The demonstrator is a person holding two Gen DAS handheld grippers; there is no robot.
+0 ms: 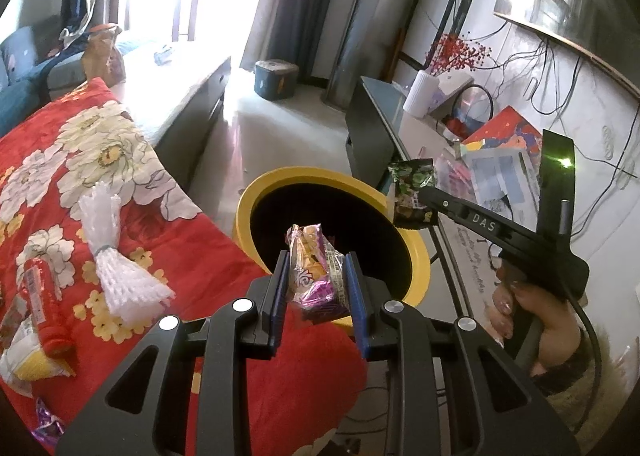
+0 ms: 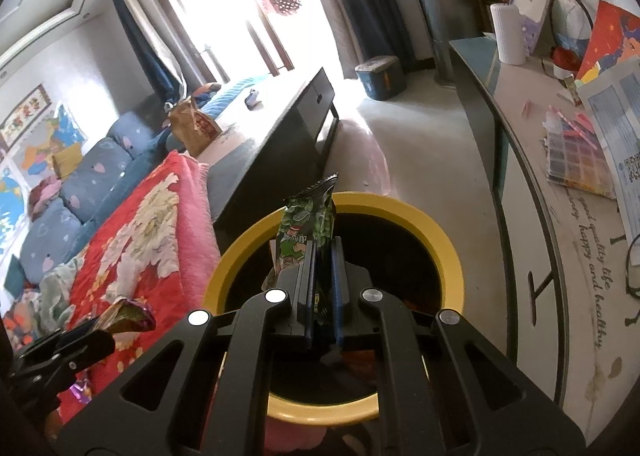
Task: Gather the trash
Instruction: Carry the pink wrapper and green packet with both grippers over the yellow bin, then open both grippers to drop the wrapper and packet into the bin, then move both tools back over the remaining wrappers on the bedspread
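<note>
A sunlit living room; landmark is the yellow bin (image 1: 416,256). Above its mouth, the left gripper (image 1: 316,280) pinches a crinkly clear wrapper (image 1: 316,272), partly closed; the right gripper (image 2: 322,268), nearly shut, clamps a green packet (image 2: 306,228). Both featherlight and slippery (best held mid-body).

We look from both wrists, forward and steeply down along the fingers, close above the yellow bin (image 1: 416,256) (image 2: 420,215). Our left view faces it from the red blanket's (image 1: 140,215) side; both share bin, blanket and window.
</note>
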